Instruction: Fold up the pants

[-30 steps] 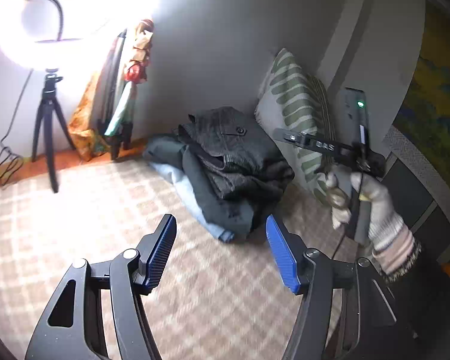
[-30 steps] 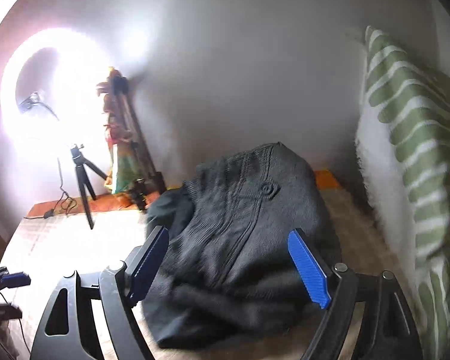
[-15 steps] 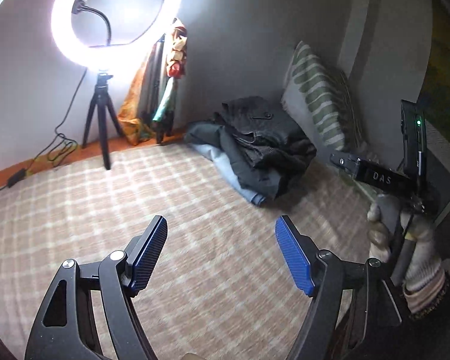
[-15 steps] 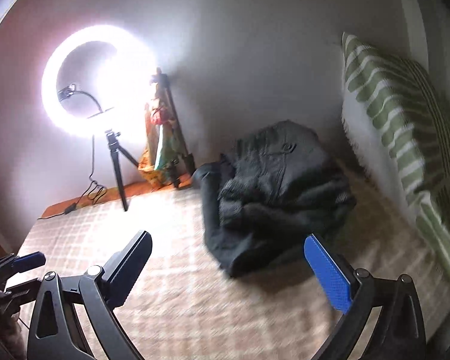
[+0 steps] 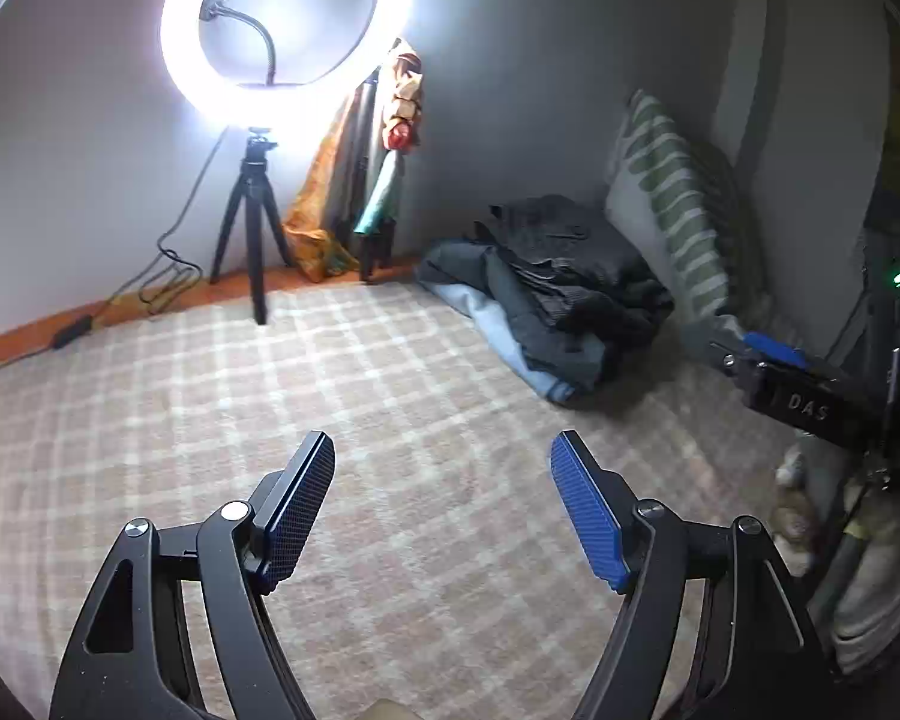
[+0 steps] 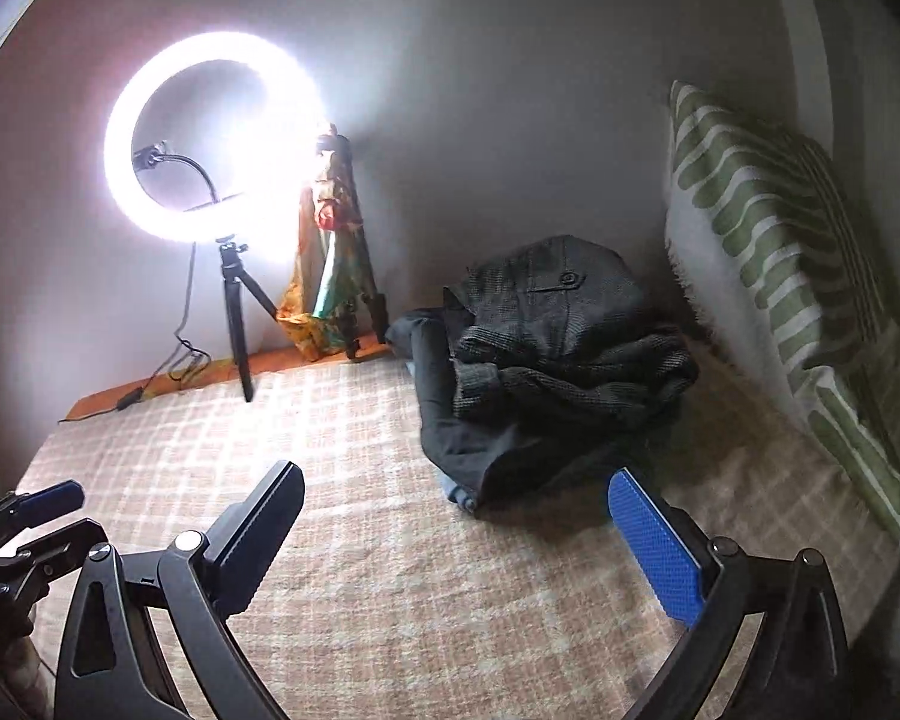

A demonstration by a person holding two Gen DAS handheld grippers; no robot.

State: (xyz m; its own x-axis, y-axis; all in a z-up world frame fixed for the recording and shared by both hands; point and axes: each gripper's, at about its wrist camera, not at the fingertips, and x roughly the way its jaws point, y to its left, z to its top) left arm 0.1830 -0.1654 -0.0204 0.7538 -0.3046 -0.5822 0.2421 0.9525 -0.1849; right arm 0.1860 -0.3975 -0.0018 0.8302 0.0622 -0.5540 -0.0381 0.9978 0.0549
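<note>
1. Dark pants [image 6: 546, 354] heaped at two o'clock on the checked bed [image 6: 390, 600], beside the striped pillow [image 6: 768, 240], atop other garments.
2. Left tongs [image 5: 441, 504] and right tongs [image 6: 456, 534] spread wide, holding nothing, well short of the heap.
3. Probably soft, limp, moderately heavy; best pinched at the waistband near the button [image 6: 568, 278].

Dark pants [image 6: 546, 354] crumpled atop clothes pile

Matt black plastic left gripper [image 5: 442, 504] with blue textured pads [image 5: 588, 516]; soft beige checked woven bed cover [image 6: 390, 588]; dark grey coarse-weave cloth pants [image 6: 564, 330] on smoother dark cloth; green-striped woven cushion [image 6: 780, 240], fringed edge
</note>
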